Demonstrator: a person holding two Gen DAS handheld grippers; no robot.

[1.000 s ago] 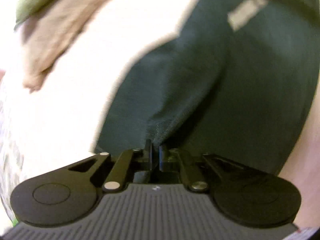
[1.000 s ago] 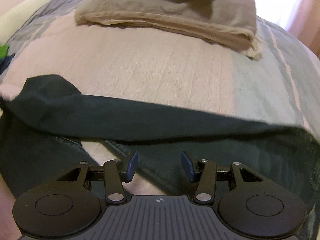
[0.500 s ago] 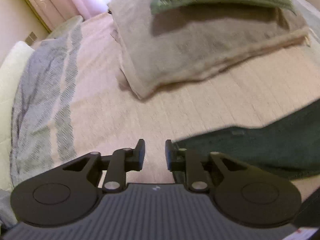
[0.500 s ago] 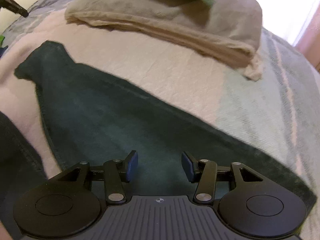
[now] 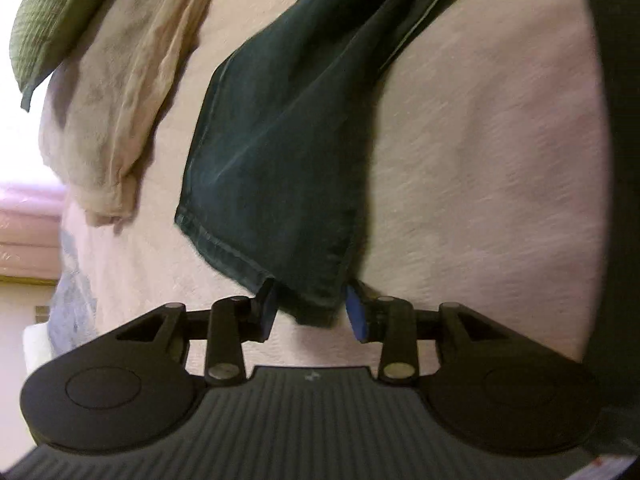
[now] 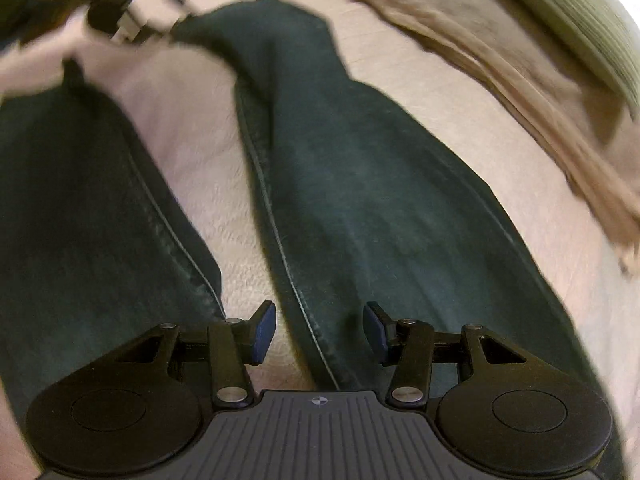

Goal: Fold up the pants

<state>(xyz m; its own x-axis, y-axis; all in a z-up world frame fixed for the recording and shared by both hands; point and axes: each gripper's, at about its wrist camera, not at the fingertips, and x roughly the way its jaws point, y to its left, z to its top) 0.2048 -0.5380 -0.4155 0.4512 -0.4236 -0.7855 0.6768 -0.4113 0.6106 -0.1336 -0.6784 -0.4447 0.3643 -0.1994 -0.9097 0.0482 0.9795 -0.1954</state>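
Pale pink bedding [image 5: 480,168] is stretching across the bed under both of my cameras, with dark green pants [image 6: 360,200] lying spread over it. A folded beige blanket [image 5: 116,92] is sitting beyond the pants, with a green textured cushion [image 5: 48,12] resting on top of it.

My left gripper [image 5: 312,312] is pointing down at the hem of one pant leg [image 5: 280,160]. The fingers [image 5: 267,312] are standing apart, and the hem's corner is hanging between them; the blue pads are not pressing on the cloth.

My right gripper [image 6: 320,332] is hovering over the other end of the same leg, close to its stitched seam. These fingers [image 6: 264,332] are also standing apart, and I am gripping nothing with them. A second pant leg [image 6: 80,220] is lying to the left in this view, separated from the first by a strip of bare bedding. The other gripper is showing, blurred, at the top left corner of the right view, by the far hem.
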